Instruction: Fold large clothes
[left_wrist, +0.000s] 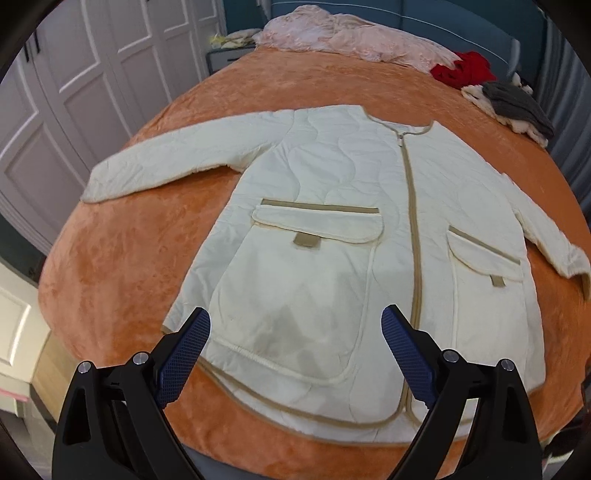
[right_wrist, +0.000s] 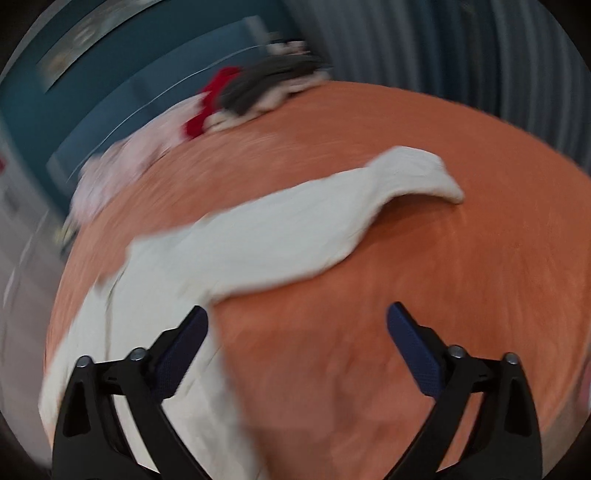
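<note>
Two claws (left_wrist: 295, 325) (right_wrist: 297, 321) agape above cream jacket (left_wrist: 332, 229), pockets (left_wrist: 317, 225) seemingly flat.

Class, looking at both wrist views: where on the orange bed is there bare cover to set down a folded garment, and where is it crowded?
Bare orange cover lies between the cream jacket and the bed's left edge, below the spread sleeve. More lies below the other sleeve, ahead of the right claw. The far edge is crowded: pink bedding, red clothes, grey garment.
</note>
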